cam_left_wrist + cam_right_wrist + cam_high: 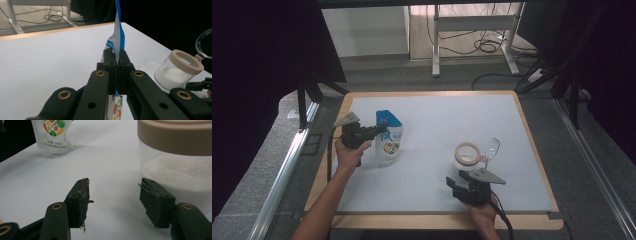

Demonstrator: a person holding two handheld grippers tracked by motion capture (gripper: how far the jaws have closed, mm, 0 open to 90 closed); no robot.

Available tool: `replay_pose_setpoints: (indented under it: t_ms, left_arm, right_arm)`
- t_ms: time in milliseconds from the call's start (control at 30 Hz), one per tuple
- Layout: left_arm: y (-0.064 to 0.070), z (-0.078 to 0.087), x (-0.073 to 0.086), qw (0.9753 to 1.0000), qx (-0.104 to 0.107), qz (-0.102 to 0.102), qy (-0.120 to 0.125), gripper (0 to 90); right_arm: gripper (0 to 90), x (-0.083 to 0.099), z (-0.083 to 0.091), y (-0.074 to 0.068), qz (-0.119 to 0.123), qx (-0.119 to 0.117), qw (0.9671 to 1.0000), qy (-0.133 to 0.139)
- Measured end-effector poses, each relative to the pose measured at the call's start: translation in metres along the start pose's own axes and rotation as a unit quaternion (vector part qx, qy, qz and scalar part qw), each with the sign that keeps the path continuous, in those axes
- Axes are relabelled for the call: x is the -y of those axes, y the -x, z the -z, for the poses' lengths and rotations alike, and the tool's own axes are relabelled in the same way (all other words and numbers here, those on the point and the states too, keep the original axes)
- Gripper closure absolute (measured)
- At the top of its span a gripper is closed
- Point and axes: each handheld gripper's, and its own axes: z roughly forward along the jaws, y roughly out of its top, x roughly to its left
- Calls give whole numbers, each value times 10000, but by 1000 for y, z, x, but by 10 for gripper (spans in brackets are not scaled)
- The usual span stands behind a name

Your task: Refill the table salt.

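Left hand-held gripper (116, 67) clamps pouch (389, 138) (label: fruit pictures, unreadable print).

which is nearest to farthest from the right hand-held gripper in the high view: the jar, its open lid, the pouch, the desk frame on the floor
Measured from the right hand-held gripper:
1. Jar of white powder, just beyond it, slightly right.
2. Clear hinged lid, swung open off the jar's right side.
3. Blue and white pouch, across the table to the left, pinched by the left hand-held gripper.
4. Desk frame, on the floor past the table.
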Motion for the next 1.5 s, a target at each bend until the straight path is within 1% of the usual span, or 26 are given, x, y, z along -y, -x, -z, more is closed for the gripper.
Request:
replay_pose_setpoints:
  t_ms: [133, 267, 467, 700, 767, 833, 900, 1000, 1100, 1133, 1200, 1300, 1367, 1433, 1500]
  left_arm:
    - [-1, 7, 4, 9999, -88, -63, -3, 885]
    - [-3, 16, 10, 9999, -116, -3, 46, 883]
    - [-2, 26, 18, 9998, -182, -60, 89, 877]
    - [-2, 29, 22, 9997, -190, -60, 140, 846]
    - [-1, 28, 22, 9996, -236, -71, 158, 807]
    - [-2, 28, 23, 9996, -205, -43, 168, 762]
    - [-1, 28, 24, 9997, -180, -62, 153, 698]
    - [0, 28, 29, 9995, -255, -110, 155, 623]
    - [1, 28, 33, 9993, -334, -93, 120, 547]
    - [1, 28, 34, 9994, -315, -77, 103, 519]
    - [1, 29, 37, 9993, -361, -96, 71, 473]
    - [3, 28, 42, 9993, -358, -66, -68, 421]
    - [5, 28, 45, 9989, -432, -116, -109, 412]
    - [6, 28, 49, 9989, -430, -78, -149, 405]
    - [7, 27, 51, 9986, -461, -101, -234, 397]
  right_arm:
    - [411, 0, 1, 1, -22, 0, 10000, 2]
    - [410, -1, 2, 1, -16, 4, 10000, 19]
    - [408, -1, 3, 0, -17, 14, 10000, 47]
    - [406, -1, 3, 0, -3, 16, 10000, 50]
    - [405, -1, 3, 0, -8, 21, 10000, 55]
    - [405, -1, 3, 0, -11, 18, 10000, 67]
    - [405, -1, 4, 0, -10, 19, 10000, 71]
    - [405, -1, 4, 0, -35, 12, 10000, 66]
    - [405, -1, 3, 0, -49, -2, 10000, 66]
    - [405, -1, 3, 0, -45, -4, 10000, 62]
    - [405, -1, 3, -1, -46, -16, 10000, 60]
    - [405, -1, 3, -1, -33, -26, 10000, 53]
    - [405, -1, 3, -2, -30, -41, 10000, 51]
    - [405, -2, 3, -3, -7, -45, 10000, 53]
    - [405, -2, 3, -4, 34, -43, 10000, 63]
